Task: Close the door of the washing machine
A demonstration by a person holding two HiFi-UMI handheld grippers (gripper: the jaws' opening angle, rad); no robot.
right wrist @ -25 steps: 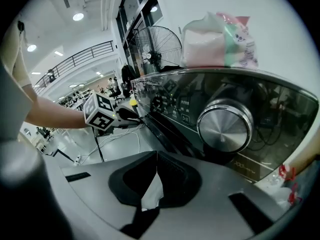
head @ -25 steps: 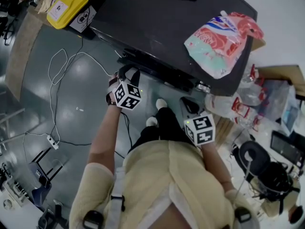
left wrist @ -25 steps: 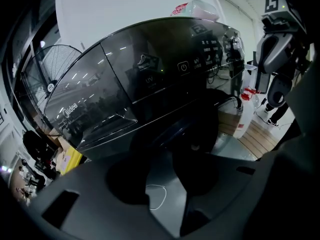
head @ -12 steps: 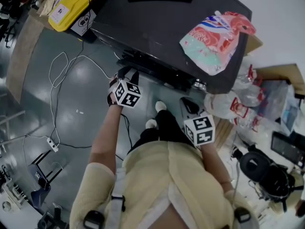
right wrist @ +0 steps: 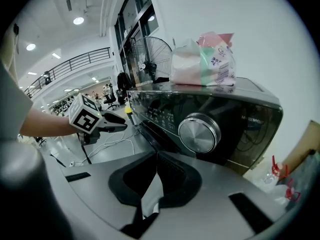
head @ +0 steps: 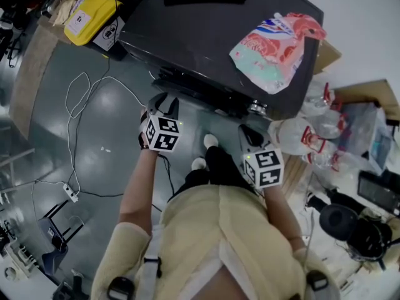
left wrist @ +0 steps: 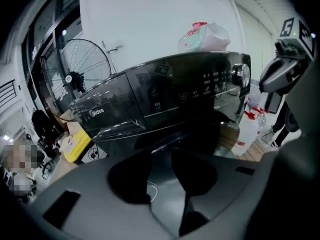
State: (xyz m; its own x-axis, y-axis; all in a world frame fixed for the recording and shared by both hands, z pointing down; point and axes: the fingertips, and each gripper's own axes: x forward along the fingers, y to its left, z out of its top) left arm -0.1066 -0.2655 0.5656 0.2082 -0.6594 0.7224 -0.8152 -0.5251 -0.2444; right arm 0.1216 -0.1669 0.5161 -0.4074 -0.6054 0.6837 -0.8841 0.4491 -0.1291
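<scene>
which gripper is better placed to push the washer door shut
Left, likely: the left gripper is open, empty, and faces the washing machine front, with the dark door just past its jaws. The right gripper sits off at the knob corner.

Shirt (head: 219,230): pale yellow, with short sleeves; it fills the head view at 6 o'clock.
Trousers (head: 212,167): black, seen just above the shirt.
Shoes (head: 211,139): white, two small toes.
Arm bands (head: 120,287): dark, each with a round black piece, at 7 and 5 o'clock.
Left gripper (head: 164,100): grey shell and dark jaw pads; its cube (head: 160,134) is white with black square markers and a small green light.
Right gripper (head: 245,132): the same grey shell, and the same marker cube at its back.
</scene>
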